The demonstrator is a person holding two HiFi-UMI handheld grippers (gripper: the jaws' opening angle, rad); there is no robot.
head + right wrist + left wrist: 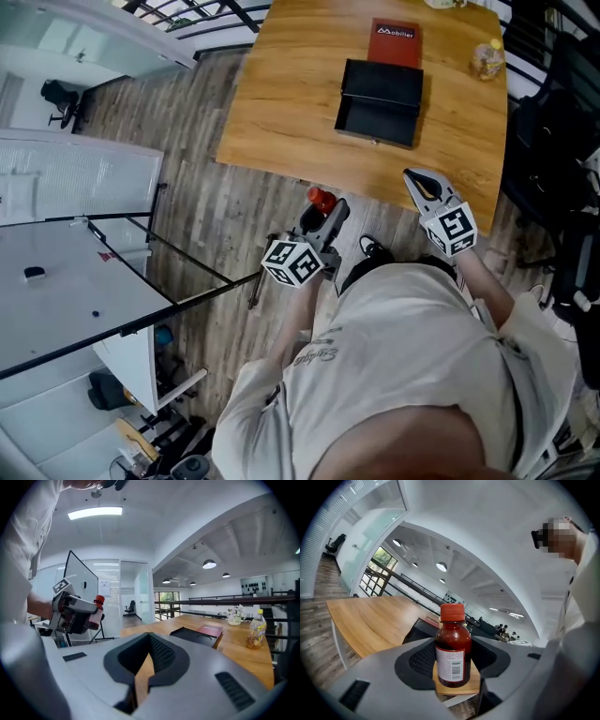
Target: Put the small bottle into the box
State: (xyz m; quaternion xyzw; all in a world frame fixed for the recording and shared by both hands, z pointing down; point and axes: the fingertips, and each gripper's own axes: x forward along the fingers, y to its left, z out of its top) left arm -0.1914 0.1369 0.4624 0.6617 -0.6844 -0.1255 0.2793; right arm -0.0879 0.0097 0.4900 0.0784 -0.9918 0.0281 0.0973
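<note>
Clamped upright in the left claw (452, 662), one small bottle (452, 641) with dark red contents, a red cap and a white barcode label hangs just short of the bench's near edge. Right claw (149, 654) is pinched together on nothing. Farther off, one open black box (380, 101) sits on the wooden bench (281, 103), with a red cover (395, 42) lettered, seemingly, "Mobilier" touching its far side. One yellowish drink bottle (487, 59) stands far right. Grey plank floor (211, 220) lies below.
</note>
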